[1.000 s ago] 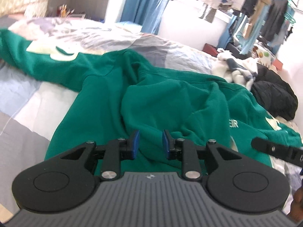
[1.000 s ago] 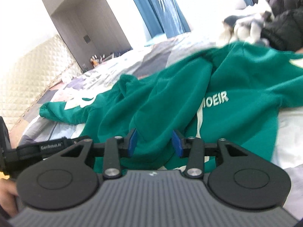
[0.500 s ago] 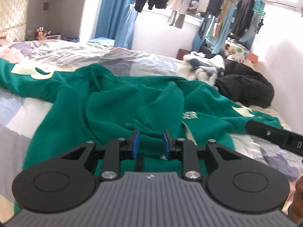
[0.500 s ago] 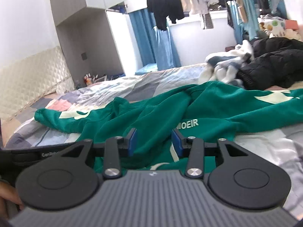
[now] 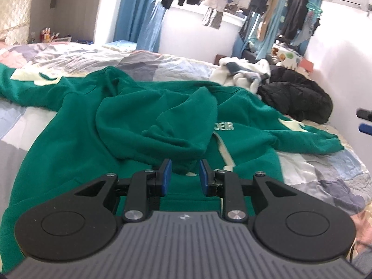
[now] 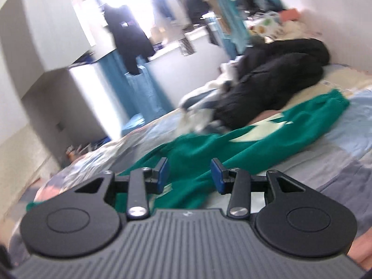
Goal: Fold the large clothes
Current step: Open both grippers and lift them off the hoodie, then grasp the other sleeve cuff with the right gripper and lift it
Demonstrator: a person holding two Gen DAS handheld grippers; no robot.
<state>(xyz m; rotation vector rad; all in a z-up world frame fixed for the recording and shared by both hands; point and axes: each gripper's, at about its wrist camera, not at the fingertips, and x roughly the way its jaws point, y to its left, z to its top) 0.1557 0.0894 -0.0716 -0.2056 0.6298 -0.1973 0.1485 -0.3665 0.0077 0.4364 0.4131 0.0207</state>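
Left wrist view: my left hand-held gripper (image 5: 183,174) hovers over the bunched green cotton hoodie with white lettering (image 5: 111,125), blue pads parted a little with nothing pinched between them. The hoodie sprawls across the patchwork quilted bed (image 5: 320,176), hood heaped on the chest, one sleeve running off to the far left and the other stretching right toward a crumpled black padded jacket (image 5: 295,97) and a white fleecy pile of clothes (image 5: 241,69). The tip of my right hand-held gripper (image 5: 363,121) pokes in at the right edge, well apart from the fabric.

Right wrist view: the picture is tilted and smeared with motion. The right hand-held gripper's jaws stand moderately apart and empty, aimed over the green sleeve with its pale patch (image 6: 262,125), which lies flat on the bed just short of the black jacket.

As I judge it, the garment is not yet flattened, so the fold has barely begun. The risk: if I pinch the heaped hood rather than a single hem or cuff, I drag several layers and the crease sets crooked. The right sleeve's cuff also lies near the jacket, so a hasty grab there could snag the wrong garment.
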